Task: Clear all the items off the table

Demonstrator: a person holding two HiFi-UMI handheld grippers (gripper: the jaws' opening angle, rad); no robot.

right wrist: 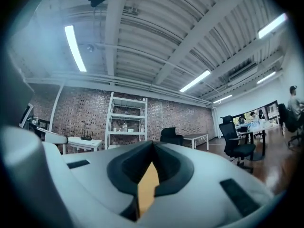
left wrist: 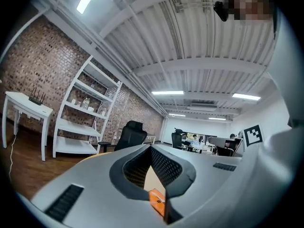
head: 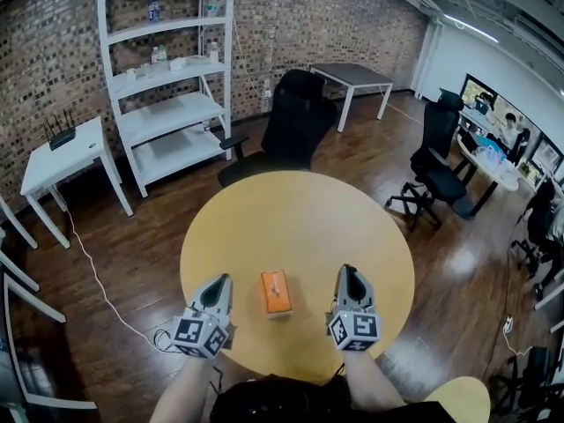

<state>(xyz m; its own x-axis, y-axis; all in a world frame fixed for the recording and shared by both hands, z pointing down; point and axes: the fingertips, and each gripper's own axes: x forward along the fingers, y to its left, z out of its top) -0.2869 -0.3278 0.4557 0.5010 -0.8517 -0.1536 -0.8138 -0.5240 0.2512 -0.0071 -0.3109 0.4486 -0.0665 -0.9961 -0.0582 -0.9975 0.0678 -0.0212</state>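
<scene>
The table (head: 264,218) is round and yellow. One orange box (head: 276,293) lies on it, near the near edge, with its long side pointing away from the person. It has a pale mark on top; it is perhaps a tissue box, but the view is too small to be sure.

The left gripper (head: 220,278) is just left of the box and the right gripper (head: 347,270) is to its right, a little farther from it. Neither touches the box. Both point to the far side of the table, and the box is between them.

In the left gripper view, the jaws of the left gripper (left wrist: 151,147) are closed, tip on tip, and hold nothing. Under them, through the small gap, a corner of the box (left wrist: 157,201) and a bit of the table (left wrist: 153,178) show. In the right gripper view, the jaws of the right gripper (right wrist: 153,142) are closed too and empty; through the gap only the table (right wrist: 147,189) shows.

At the far side of the table stands a black chair (head: 295,122). Behind it, at the brick wall, is a white shelf (head: 167,77) with some small bottles. Left of the shelf is a white side table (head: 84,161) with a router (head: 60,135) on it. Far right there is a desk (head: 352,76).
</scene>
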